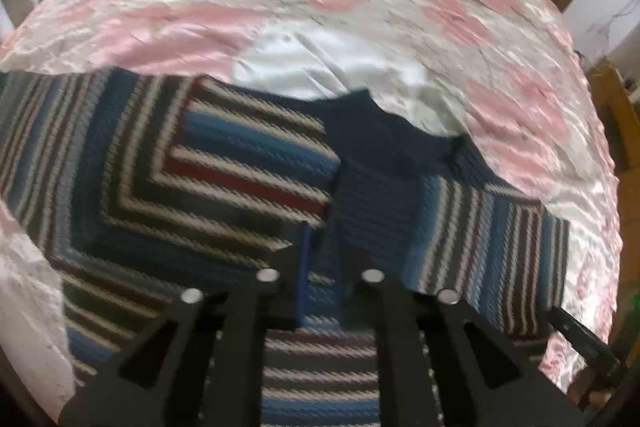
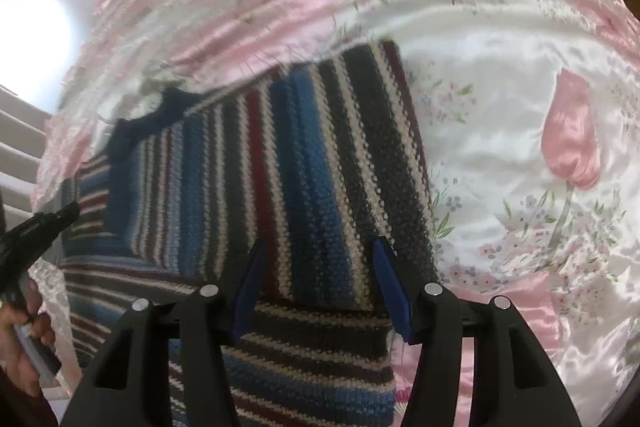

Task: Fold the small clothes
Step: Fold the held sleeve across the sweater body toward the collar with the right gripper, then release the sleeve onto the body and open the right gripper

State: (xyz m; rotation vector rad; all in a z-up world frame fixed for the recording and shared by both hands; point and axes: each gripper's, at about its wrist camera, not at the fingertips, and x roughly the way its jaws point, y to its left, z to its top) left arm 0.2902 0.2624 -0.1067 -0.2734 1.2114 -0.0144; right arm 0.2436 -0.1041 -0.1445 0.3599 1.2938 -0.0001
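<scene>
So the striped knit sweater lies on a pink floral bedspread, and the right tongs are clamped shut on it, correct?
Not quite. The right wrist view shows the right tongs open, blue fingers spread apart above the striped knit sweater, not clamped on it. The sweater does lie on the pink floral bedspread.

Your striped knit sweater [image 2: 304,163] lies flat on the bed, well inside its edges; bands of blue, grey, cream and maroon; sleeves folded inward over the body; navy collar [image 1: 384,131] showing.
</scene>
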